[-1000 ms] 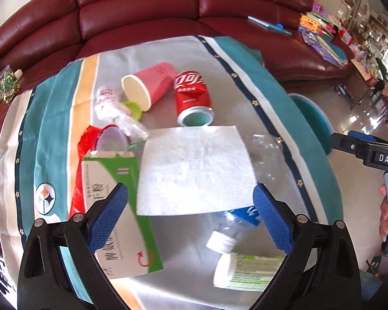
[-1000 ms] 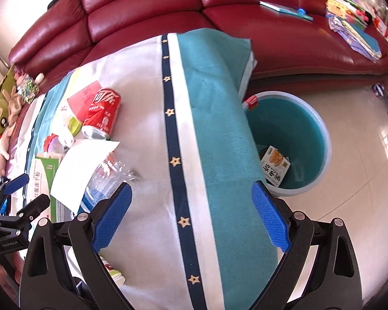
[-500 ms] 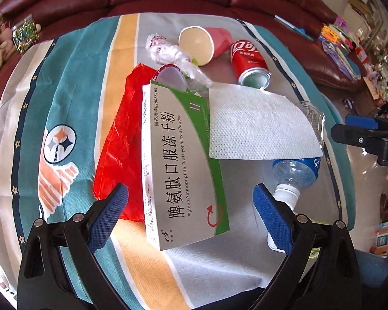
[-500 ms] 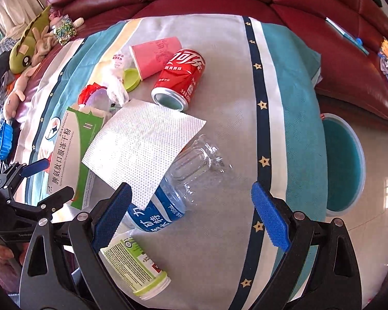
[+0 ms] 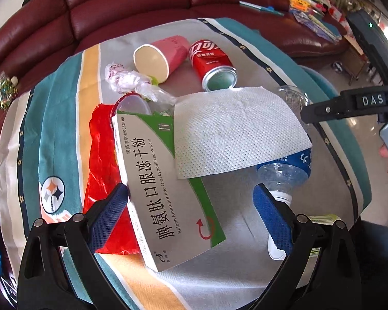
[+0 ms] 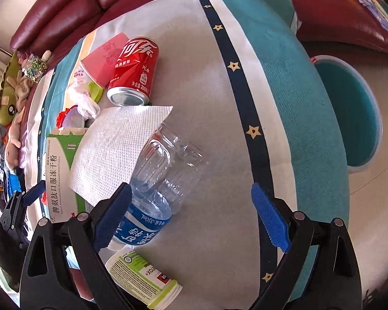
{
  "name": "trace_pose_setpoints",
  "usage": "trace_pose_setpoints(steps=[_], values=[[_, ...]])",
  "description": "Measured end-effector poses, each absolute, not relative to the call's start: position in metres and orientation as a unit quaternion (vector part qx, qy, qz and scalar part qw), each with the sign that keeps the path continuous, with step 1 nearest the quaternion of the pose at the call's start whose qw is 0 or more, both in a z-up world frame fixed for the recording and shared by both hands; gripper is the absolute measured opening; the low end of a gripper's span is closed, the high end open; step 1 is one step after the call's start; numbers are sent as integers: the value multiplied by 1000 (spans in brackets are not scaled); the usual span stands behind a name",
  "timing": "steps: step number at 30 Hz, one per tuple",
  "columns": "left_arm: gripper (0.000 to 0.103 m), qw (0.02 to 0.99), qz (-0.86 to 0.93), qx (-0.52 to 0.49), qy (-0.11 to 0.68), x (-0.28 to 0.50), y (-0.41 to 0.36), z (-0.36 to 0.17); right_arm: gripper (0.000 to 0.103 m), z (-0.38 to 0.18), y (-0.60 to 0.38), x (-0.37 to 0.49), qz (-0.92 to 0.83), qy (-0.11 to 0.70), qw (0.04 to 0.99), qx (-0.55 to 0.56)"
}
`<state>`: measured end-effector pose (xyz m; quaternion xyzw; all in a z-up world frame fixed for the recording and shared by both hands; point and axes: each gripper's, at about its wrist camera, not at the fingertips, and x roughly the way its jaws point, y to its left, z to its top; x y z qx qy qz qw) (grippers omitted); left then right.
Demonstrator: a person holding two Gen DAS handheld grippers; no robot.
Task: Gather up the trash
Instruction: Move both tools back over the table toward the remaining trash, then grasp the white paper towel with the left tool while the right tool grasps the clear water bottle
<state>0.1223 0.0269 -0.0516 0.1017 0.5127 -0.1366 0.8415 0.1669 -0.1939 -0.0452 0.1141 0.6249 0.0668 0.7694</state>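
L gripper (image 5: 190, 205): jaws spread wide, nothing between pads; hung over near end of medicine box, blue pads either side of it, not touching as far as could be seen.
R gripper (image 6: 191, 214): jaws spread wide, empty; left pad sat in front of water bottle's blue label, contact unclear.
Medicine box (image 5: 165, 180): landmark. White/green carton, lay flat on striped cloth (image 5: 62, 139), long axis running away from L cam.
Red plastic bag (image 5: 103, 155): partly under box, on its left side.
Paper towel (image 5: 235, 131): draped over box's far right corner and over bottle body.
Water bottle (image 6: 163, 178): right of box, on its side, clear, white cap toward the camera in L view.
Cola can (image 5: 213, 64): beyond box, past towel, on its side, open end facing L cam.
Pink cup (image 5: 160, 56): just left of can, on its side.
Crumpled wrapper (image 5: 132, 82): beyond box's far end, near cup.
Green-label container (image 6: 142, 273): nearer than bottle, lying down.
Bin (image 6: 349, 111): teal, on floor, well right of box, past table edge.
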Motion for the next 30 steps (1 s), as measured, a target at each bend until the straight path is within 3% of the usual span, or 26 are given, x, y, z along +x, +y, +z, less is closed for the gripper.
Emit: trace_pose_setpoints(steps=[7, 14, 15, 16, 18, 21, 26, 28, 30], values=[[97, 841, -137, 146, 502, 125, 26, -40, 89, -52, -192, 178, 76, 614, 778, 111], [97, 838, -149, 143, 505, 129, 19, -36, 88, -84, -186, 189, 119, 661, 720, 172], [97, 834, -150, 156, 507, 129, 14, -38, 83, -88, -185, 189, 127, 663, 716, 179], [97, 831, -151, 166, 509, 130, 10, -42, 61, -89, -184, 187, 135, 661, 715, 186], [97, 826, -151, 176, 514, 133, 5, -47, 39, -87, -185, 189, 134, 653, 723, 181], [97, 823, -152, 163, 522, 140, 5, -50, 22, -79, -194, 194, 117, 640, 740, 167], [97, 821, -158, 159, 526, 150, -1, -51, 26, -80, -216, 204, 85, 636, 752, 154], [97, 814, -175, 154, 531, 156, -8, -52, 45, -75, -223, 202, 83, 632, 755, 158], [97, 810, -185, 163, 532, 163, -19, -56, 52, -67, -233, 198, 74, 620, 765, 155]])
